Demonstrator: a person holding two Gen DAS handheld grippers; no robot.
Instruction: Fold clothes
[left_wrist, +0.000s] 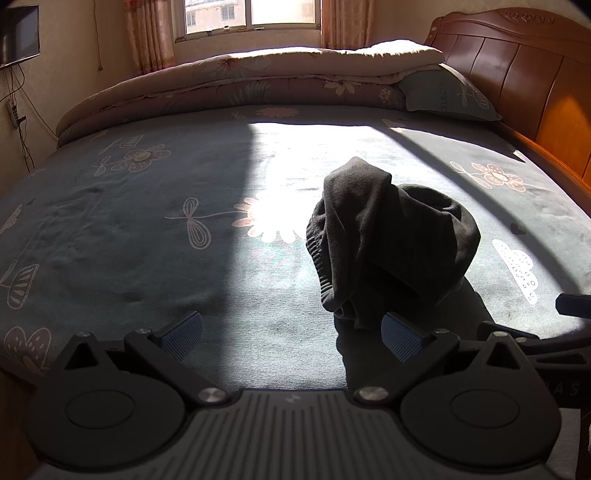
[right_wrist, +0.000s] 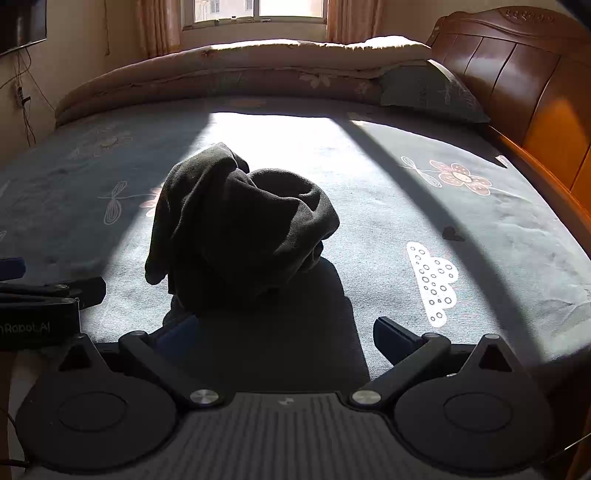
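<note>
A dark grey garment (left_wrist: 388, 243) lies heaped in a crumpled mound on the bed, partly in a bright patch of sun. In the left wrist view it sits ahead and to the right, just beyond my left gripper (left_wrist: 293, 334), which is open with nothing between its blue pads (left_wrist: 184, 330). In the right wrist view the same garment (right_wrist: 240, 225) rises ahead and to the left of my right gripper (right_wrist: 288, 338), also open and holding nothing. Each gripper's side shows at the edge of the other's view.
The bed sheet (left_wrist: 129, 221) is grey-blue with flower prints. A folded quilt (left_wrist: 240, 77) and a pillow (left_wrist: 447, 96) lie along the far side under the window. A wooden headboard (left_wrist: 517, 81) stands at the right. A wall screen (left_wrist: 18, 33) hangs at the left.
</note>
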